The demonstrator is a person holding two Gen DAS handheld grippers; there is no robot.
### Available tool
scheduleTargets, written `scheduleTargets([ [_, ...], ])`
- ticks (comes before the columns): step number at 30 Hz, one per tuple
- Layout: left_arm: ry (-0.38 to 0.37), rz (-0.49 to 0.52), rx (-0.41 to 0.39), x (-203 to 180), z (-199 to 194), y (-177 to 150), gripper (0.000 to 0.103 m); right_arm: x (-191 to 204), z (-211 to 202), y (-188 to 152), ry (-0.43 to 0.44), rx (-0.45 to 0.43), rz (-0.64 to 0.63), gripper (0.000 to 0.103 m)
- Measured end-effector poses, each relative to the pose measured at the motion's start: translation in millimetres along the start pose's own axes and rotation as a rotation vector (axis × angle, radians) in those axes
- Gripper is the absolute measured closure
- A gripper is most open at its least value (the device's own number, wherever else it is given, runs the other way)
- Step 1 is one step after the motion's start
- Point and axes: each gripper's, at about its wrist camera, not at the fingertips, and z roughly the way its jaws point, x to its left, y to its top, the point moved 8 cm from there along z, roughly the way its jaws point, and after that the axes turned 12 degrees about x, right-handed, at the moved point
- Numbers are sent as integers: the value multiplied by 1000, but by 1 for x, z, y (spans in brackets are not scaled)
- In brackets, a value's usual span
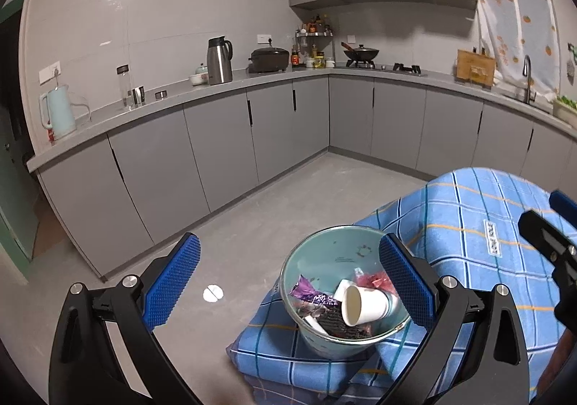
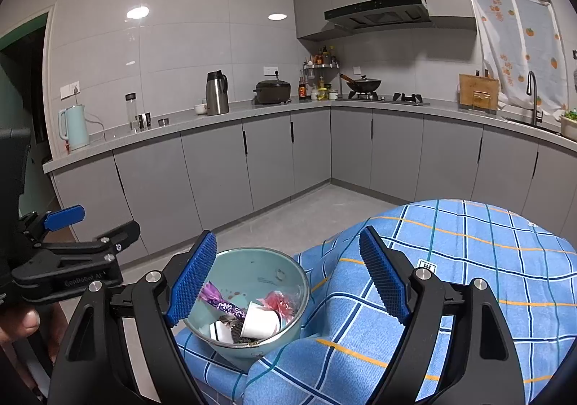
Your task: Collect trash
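A pale teal bin stands on a blue checked cloth. In it lie a white paper cup on its side, a purple wrapper, a red wrapper and some dark scraps. My left gripper hovers above and in front of the bin, open, with nothing between its pads. The right gripper is also open and empty, just right of the bin, with its left pad over the rim. The cup and the purple wrapper show in this view too.
Grey L-shaped cabinets and a counter run along the far walls, bearing a kettle, a steel flask, a wok and a tap. Bare grey floor lies between. A person's hand holds the left gripper.
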Motion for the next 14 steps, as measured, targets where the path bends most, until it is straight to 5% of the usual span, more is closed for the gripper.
scheduleTargets([
  [14, -21, 3, -12, -6, -3, 0, 5, 0, 0, -1, 0, -3, 1, 21],
])
